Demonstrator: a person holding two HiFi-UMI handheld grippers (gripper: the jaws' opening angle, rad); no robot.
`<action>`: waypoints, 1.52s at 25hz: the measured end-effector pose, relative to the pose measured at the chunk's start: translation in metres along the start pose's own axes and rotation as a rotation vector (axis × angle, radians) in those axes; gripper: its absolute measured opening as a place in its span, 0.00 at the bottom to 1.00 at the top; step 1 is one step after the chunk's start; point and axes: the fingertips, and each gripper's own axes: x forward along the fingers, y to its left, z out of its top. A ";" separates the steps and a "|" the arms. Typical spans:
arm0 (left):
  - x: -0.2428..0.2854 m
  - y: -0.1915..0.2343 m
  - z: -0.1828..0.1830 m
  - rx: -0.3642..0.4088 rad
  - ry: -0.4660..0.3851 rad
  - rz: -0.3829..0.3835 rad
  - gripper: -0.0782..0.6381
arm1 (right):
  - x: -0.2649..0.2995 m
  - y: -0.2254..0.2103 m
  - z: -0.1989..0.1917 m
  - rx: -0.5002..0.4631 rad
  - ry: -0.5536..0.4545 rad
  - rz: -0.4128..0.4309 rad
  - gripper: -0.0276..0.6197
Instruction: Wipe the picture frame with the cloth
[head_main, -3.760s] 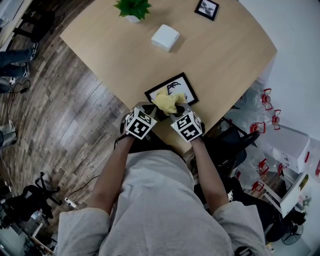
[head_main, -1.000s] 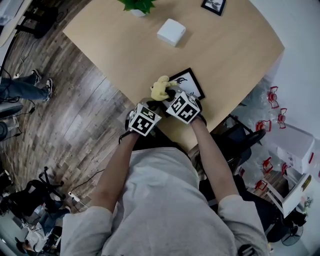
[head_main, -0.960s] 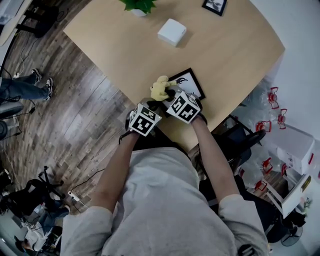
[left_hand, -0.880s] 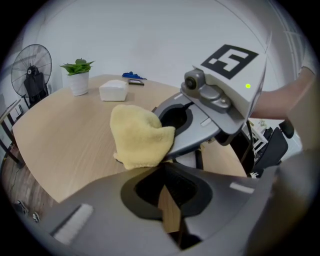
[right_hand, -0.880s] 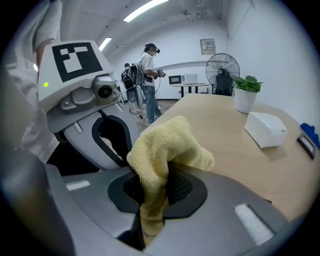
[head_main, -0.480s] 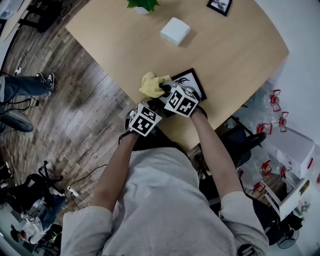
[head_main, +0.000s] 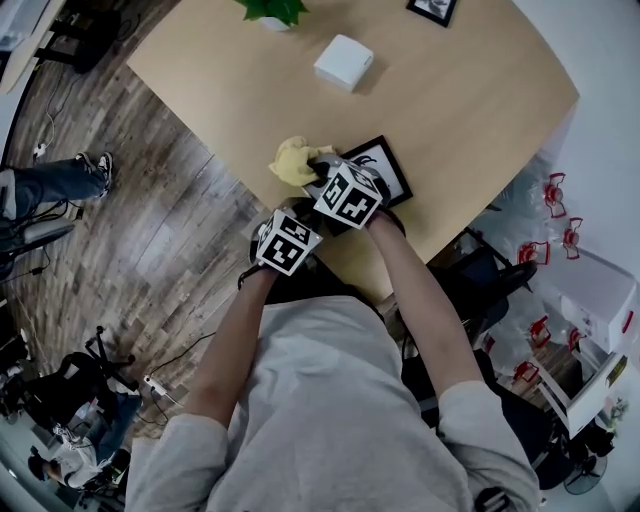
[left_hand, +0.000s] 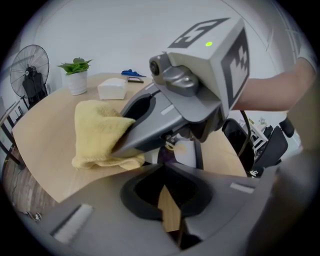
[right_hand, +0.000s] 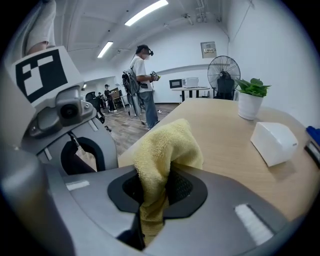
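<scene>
The black picture frame (head_main: 386, 163) lies flat near the wooden table's (head_main: 460, 90) near edge; a strip of it shows in the left gripper view (left_hand: 185, 152). My right gripper (head_main: 314, 174) is shut on the yellow cloth (head_main: 291, 160), which hangs just left of the frame, by the table's left edge. In the right gripper view the cloth (right_hand: 165, 150) bunches out of the closed jaws (right_hand: 152, 200). My left gripper (head_main: 300, 216) sits below and left of the right one, jaws together with nothing clearly between them (left_hand: 172, 212). It looks at the right gripper (left_hand: 123, 147) and the cloth (left_hand: 97, 132).
A white box (head_main: 342, 62), a potted plant (head_main: 271, 9) and a second small frame (head_main: 433, 8) stand at the far side. A person (right_hand: 143, 82) stands on the wood floor beyond the table. A fan (right_hand: 223, 70) is behind the plant. Chairs stand at the right.
My right gripper has carried the cloth leftward, from over the frame to just off its left side near the table edge. The left gripper has barely moved.
</scene>
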 end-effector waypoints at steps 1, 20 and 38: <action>0.000 0.000 0.000 -0.002 -0.001 -0.001 0.18 | 0.000 -0.003 0.001 0.008 -0.002 -0.010 0.12; -0.003 -0.001 -0.003 0.016 -0.015 -0.022 0.18 | -0.071 -0.098 -0.050 0.225 -0.012 -0.452 0.12; -0.002 0.000 0.000 0.102 0.008 -0.048 0.18 | -0.144 -0.055 -0.123 0.486 0.054 -0.650 0.12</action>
